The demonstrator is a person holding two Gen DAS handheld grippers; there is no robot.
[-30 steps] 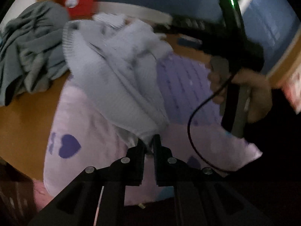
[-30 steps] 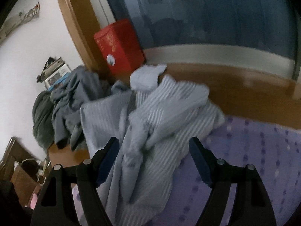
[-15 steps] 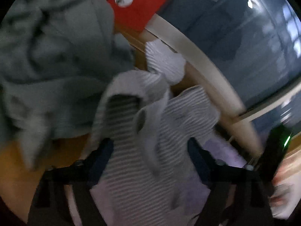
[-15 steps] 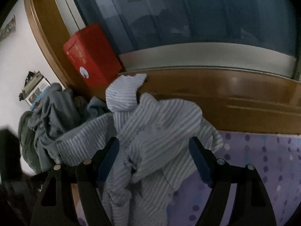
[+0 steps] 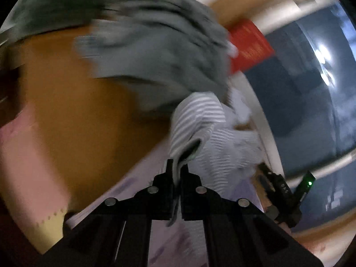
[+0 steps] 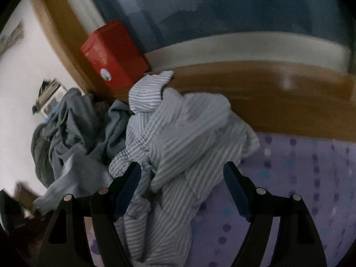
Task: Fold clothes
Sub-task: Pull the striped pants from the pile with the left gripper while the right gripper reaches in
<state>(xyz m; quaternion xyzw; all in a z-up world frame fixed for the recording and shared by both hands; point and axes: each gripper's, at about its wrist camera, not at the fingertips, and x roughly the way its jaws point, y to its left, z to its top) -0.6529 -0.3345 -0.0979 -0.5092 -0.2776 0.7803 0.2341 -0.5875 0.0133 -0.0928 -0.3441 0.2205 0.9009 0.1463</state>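
Observation:
A blue-and-white striped shirt [image 6: 182, 138] lies crumpled on the purple dotted sheet [image 6: 300, 178]. In the left wrist view, my left gripper [image 5: 177, 166] has its jaws closing on a fold at the edge of the striped shirt [image 5: 195, 120], and the fabric is pinched between the pads. My right gripper [image 6: 182, 173] hovers open just above the heap, with cloth under the gap but nothing pressed by its fingers. The body of the right gripper [image 5: 280, 191], with a green light, shows at the lower right of the left wrist view.
A pile of grey clothes [image 6: 71, 129] lies left of the shirt, blurred in the left wrist view [image 5: 155, 51]. A red box [image 6: 113, 55] stands in the corner by the window. A wooden ledge [image 6: 278, 93] runs behind. Pink bedding [image 5: 26, 155] lies at the left.
My left gripper let go of the shirt, opened, swung left with a roll, and has shut on another fold of it. The right gripper has barely shifted and stays open.

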